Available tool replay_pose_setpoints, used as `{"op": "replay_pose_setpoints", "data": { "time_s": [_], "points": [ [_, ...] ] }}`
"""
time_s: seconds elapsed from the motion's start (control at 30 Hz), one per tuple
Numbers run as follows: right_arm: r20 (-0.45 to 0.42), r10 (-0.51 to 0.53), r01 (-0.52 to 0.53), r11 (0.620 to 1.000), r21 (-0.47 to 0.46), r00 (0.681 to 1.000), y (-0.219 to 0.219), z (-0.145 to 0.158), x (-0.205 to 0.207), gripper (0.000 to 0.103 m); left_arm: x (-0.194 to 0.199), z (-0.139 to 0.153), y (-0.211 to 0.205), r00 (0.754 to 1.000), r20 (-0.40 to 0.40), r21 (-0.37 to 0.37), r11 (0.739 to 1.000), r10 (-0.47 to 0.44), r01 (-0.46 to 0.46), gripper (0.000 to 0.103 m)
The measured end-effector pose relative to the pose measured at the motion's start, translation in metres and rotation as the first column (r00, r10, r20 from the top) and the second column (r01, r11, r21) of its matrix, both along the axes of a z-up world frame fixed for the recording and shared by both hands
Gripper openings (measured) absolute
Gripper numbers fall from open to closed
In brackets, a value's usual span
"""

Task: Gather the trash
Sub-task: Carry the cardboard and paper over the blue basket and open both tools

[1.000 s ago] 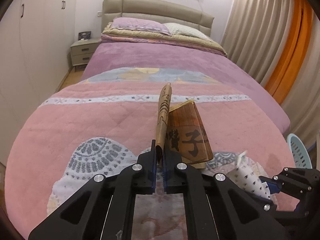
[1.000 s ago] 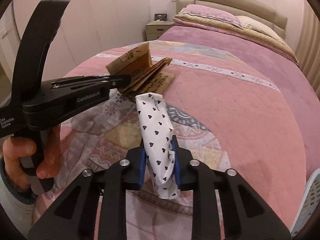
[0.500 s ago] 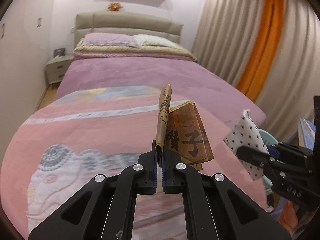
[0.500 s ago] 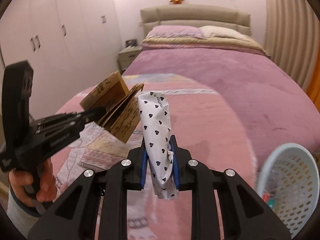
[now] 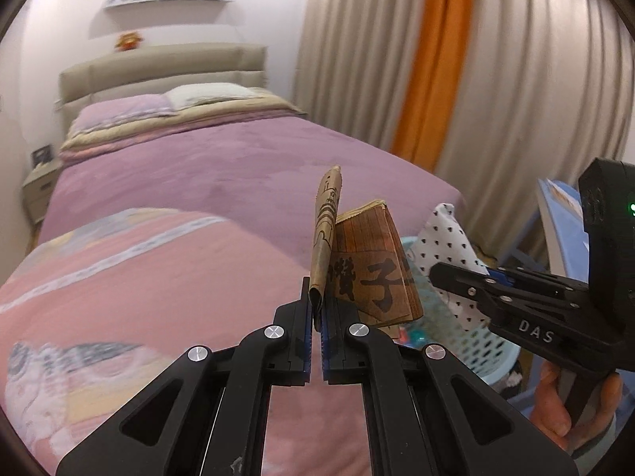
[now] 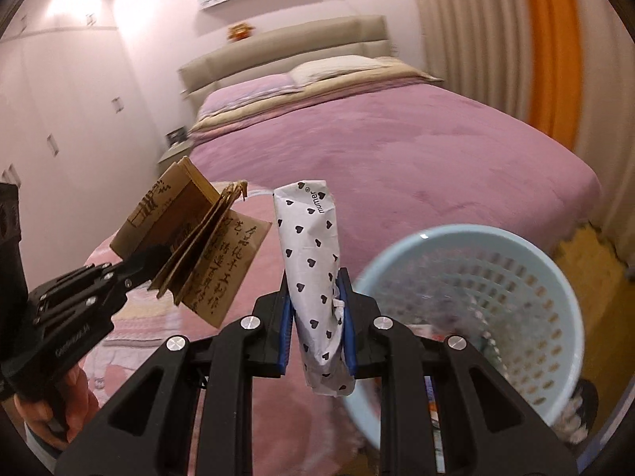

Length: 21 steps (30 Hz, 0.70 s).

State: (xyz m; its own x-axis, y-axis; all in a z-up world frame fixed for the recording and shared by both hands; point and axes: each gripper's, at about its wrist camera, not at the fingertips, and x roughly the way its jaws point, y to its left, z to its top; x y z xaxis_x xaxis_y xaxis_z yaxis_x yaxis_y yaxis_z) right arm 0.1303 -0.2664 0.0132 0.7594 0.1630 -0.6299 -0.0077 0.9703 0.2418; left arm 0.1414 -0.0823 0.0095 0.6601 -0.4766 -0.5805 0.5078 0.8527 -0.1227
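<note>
The left gripper's (image 5: 315,309) jaws are clenched on a folded brown paper bag (image 5: 369,265), creased and stiff, with black brush characters. The right gripper's (image 6: 315,313) jaws grasp a crumpled white wrapper (image 6: 315,261) dotted with black hearts. Both are held above the fuzzy pink blanket (image 6: 254,404), beside a round pale-blue perforated plastic basket (image 6: 555,273) at the bed's (image 6: 397,150) foot.
</note>
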Motion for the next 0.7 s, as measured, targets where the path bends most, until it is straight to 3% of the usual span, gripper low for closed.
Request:
{"op": "replay_pose_setpoints", "data": {
  "time_s": [0.47,0.57,0.7],
  "points": [
    [-0.164,-0.242,0.258,0.962,0.084,0.956,-0.114,-0.047,-0.009,0.019,0.023,-0.039,-0.110,0.986,-0.105,0.064,0.989,-0.128,0.136,0.003],
    [-0.186,-0.255,0.277,0.956,0.099,0.949,-0.127,-0.056,-0.011,0.022,0.025,-0.046,-0.121,0.984,-0.119,0.074,0.987,-0.130,0.140,0.015],
    [-0.198,-0.300,0.326,0.938,0.114,0.933,-0.141,-0.065,-0.015,0.050,0.022,-0.050,-0.123,0.981,-0.127,0.069,0.985,-0.150,0.159,0.040]
  ]
}}
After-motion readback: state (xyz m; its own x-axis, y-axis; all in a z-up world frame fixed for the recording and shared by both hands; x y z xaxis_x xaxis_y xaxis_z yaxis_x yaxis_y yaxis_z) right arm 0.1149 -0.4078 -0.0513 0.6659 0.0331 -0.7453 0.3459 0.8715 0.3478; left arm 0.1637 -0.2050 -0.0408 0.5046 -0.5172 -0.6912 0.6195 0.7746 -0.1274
